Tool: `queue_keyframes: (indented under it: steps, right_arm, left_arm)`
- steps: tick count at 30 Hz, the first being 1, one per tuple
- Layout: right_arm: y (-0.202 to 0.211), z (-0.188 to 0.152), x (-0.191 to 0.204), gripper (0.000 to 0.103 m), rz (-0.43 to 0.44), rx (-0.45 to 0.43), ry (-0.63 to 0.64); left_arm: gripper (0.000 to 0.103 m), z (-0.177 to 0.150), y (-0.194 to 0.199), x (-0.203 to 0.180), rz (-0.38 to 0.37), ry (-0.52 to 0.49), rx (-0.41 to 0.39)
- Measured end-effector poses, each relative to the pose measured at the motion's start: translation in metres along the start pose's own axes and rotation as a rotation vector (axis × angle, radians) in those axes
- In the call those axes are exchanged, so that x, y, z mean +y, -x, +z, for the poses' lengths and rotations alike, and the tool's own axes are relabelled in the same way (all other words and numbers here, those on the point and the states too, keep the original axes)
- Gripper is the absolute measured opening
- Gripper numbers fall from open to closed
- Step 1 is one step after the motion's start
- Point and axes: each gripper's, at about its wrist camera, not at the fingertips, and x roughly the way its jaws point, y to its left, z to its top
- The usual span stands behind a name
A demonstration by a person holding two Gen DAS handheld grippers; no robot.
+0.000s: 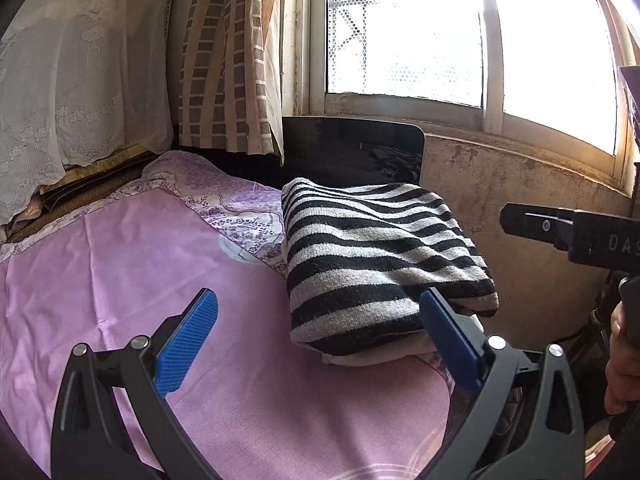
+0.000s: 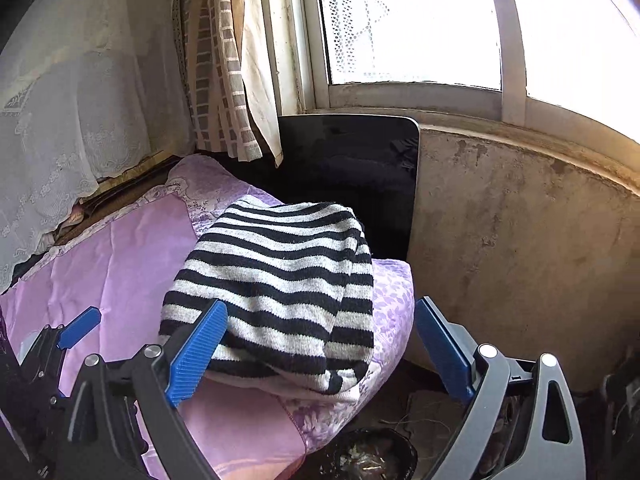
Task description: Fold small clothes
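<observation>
While both grippers gape empty, "DAS" on right gripper [image 1: 600,240] beside folded striped sweater [image 1: 380,264].

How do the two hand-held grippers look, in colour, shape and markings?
Both are alike. The left hand-held gripper and the right hand-held gripper have curved black frames with silver round bolts and two flat blue ribbed fingers. In the left view, the right one's black body carries pale letters "DAS".
</observation>
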Motion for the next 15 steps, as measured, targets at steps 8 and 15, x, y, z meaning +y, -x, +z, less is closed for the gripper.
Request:
queue_keyframes:
  steps: [8, 15]
  right_arm:
    - [0.014, -0.021, 0.002, 0.097, -0.031, -0.005, -0.048]
    - [0.007, -0.028, 0.002, 0.097, 0.007, 0.012, -0.036]
  left_arm:
    - [0.098, -0.005, 0.025, -0.008, 0.008, -0.043, -0.036]
    - [0.098, -0.011, 0.024, 0.002, 0.035, -0.012, -0.005]
